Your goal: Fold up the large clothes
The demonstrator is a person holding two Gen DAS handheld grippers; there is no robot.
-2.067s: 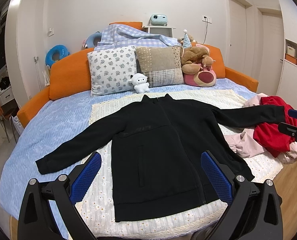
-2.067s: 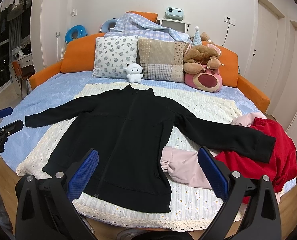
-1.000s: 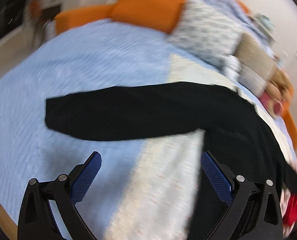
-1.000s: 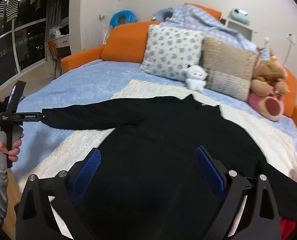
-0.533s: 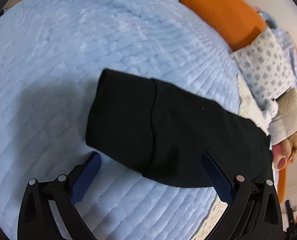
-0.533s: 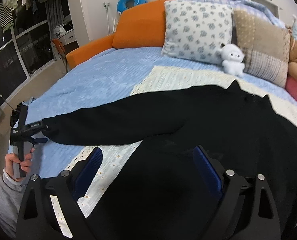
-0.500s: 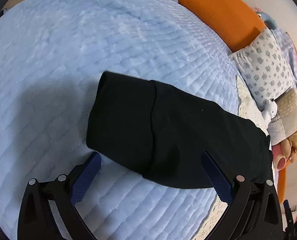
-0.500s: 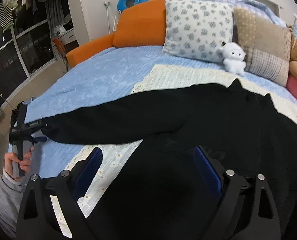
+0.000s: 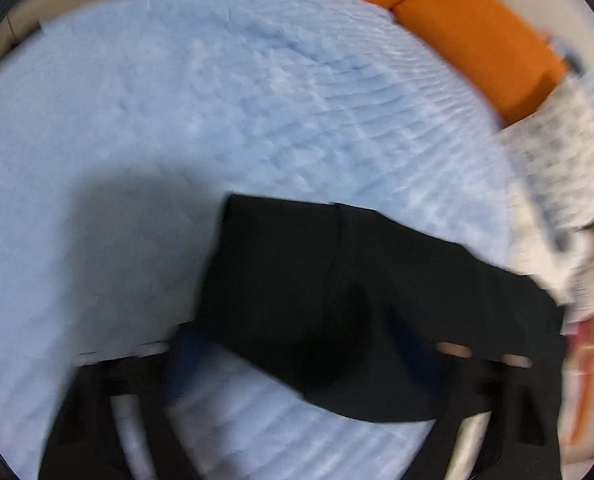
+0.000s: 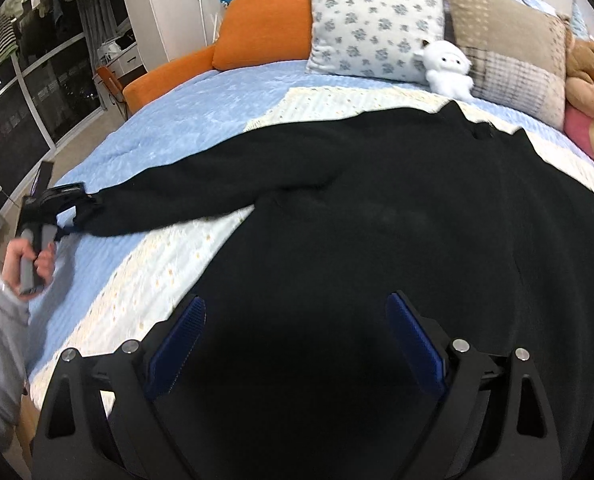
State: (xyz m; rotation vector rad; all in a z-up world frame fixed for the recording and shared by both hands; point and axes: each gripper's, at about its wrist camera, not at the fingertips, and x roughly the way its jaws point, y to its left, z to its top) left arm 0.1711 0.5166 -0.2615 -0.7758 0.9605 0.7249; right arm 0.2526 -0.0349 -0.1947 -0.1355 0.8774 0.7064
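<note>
A black jacket point(image 10: 397, 216) lies spread flat on a cream lace cover point(image 10: 165, 264) on the bed. Its left sleeve point(image 10: 185, 192) stretches out over the blue bedspread. In the left wrist view the sleeve cuff point(image 9: 297, 288) lies between the fingers of my left gripper point(image 9: 297, 356); the view is blurred and the cloth hides the right finger. From the right wrist view my left gripper point(image 10: 77, 210) sits at the cuff end. My right gripper point(image 10: 295, 340) is open and hovers low over the jacket's body.
The blue bedspread point(image 9: 177, 100) fills the left side, with the orange headboard point(image 10: 265, 20) behind. A floral pillow point(image 10: 377, 20), a patchwork pillow point(image 10: 505, 44), a white plush point(image 10: 449, 66) and a brown plush point(image 10: 589, 76) line the head of the bed.
My left gripper has come down onto the sleeve cuff, which now lies between its fingers. My right gripper has moved lower and closer over the jacket's body.
</note>
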